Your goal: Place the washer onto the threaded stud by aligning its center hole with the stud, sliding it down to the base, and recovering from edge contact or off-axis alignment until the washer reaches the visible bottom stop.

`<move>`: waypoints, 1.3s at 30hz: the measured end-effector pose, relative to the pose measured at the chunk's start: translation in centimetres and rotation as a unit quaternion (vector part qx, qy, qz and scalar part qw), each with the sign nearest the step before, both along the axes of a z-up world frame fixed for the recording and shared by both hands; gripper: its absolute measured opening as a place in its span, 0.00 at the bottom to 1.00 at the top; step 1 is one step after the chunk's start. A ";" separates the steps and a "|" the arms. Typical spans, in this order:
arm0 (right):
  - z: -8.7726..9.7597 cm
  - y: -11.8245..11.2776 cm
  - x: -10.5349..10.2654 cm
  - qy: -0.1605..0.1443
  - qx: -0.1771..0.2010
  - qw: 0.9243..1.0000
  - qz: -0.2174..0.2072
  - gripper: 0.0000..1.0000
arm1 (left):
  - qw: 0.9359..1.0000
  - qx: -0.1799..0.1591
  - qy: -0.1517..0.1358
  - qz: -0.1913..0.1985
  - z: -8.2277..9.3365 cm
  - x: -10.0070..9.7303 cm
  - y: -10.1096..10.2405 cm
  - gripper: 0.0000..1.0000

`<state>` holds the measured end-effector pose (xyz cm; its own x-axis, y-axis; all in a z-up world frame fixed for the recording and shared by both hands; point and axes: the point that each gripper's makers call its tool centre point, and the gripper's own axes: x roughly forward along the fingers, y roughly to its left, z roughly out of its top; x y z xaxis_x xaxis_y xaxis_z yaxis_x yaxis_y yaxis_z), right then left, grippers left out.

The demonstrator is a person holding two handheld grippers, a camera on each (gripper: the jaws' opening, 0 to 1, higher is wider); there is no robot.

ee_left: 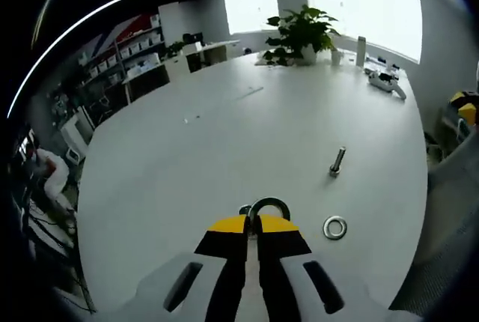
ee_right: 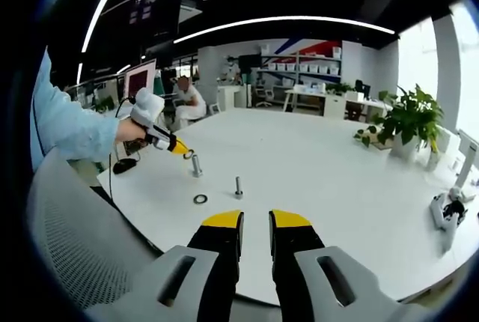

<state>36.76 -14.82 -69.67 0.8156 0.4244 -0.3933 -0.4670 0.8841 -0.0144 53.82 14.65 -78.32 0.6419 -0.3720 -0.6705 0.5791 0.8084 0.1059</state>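
Left hand-held gripper (ee_left: 252,225) pinches a washer (ee_left: 269,206) edgewise; right hand-held gripper (ee_right: 255,221) hangs open above the table (ee_right: 337,187).

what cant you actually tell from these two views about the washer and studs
- Left gripper view: the held washer is half hidden by the left gripper.
- Right gripper view: that washer is too small; whether it touches the near stud is unclear.
- Thread detail on the upright bolt: too small.
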 end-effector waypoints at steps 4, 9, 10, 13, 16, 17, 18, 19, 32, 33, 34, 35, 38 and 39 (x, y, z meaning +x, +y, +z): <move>0.0 0.1 0.0 0.001 -0.001 1.000 0.003 0.16 | 1.000 0.012 0.009 0.002 -0.4 1.1 0.6 0.02; 0.0 0.1 0.0 0.001 0.001 1.000 0.002 0.16 | 0.999 0.027 0.019 -0.001 -1.1 1.6 0.7 0.02; 0.0 0.1 0.0 0.001 0.001 1.000 0.002 0.16 | 0.999 0.027 0.022 -0.003 -1.1 1.6 0.6 0.02; 0.0 0.1 0.0 0.001 0.002 1.000 0.002 0.16 | 0.999 0.030 0.028 -0.007 -1.3 1.8 0.3 0.02; 0.0 0.1 0.0 0.001 0.002 1.000 0.003 0.16 | 0.999 0.033 0.035 -0.004 -1.6 1.9 0.5 0.02; 0.0 0.1 0.0 0.001 0.002 1.000 0.002 0.16 | 0.999 0.035 0.038 -0.003 -1.7 1.9 0.6 0.02; 0.0 0.1 0.0 0.001 0.002 1.000 0.002 0.16 | 0.999 0.036 0.040 -0.004 -1.9 1.9 0.7 0.02; 0.0 0.1 0.0 0.001 0.002 1.000 0.002 0.16 | 0.998 0.036 0.045 -0.004 -2.0 1.8 0.7 0.02; 0.0 0.0 0.0 0.001 0.003 1.000 0.001 0.16 | 0.998 0.022 0.065 -0.005 -2.0 2.0 0.5 0.02; 0.0 0.0 0.0 0.001 0.003 1.000 0.001 0.16 | 0.998 0.020 0.066 -0.006 -2.0 2.0 0.5 0.02; 0.0 0.0 0.0 0.001 0.004 1.000 0.001 0.16 | 0.998 0.019 0.067 -0.007 -2.1 2.0 0.5 0.02; 0.0 0.1 0.0 0.001 0.004 1.000 0.001 0.16 | 0.998 0.015 0.068 -0.006 -2.1 2.0 0.5 0.02; 0.0 0.1 0.0 0.001 0.004 1.000 0.001 0.16 | 0.998 0.018 0.055 0.003 -1.9 2.2 1.1 0.10; 0.0 0.1 0.0 0.001 0.004 1.000 0.001 0.16 | 0.999 0.017 0.051 0.006 -1.8 2.3 1.3 0.11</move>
<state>36.80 -14.75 -69.62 0.8141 0.4292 -0.3913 -0.4691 0.8831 -0.0074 56.12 15.97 -80.07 0.5740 -0.3405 -0.7447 0.5789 0.8120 0.0749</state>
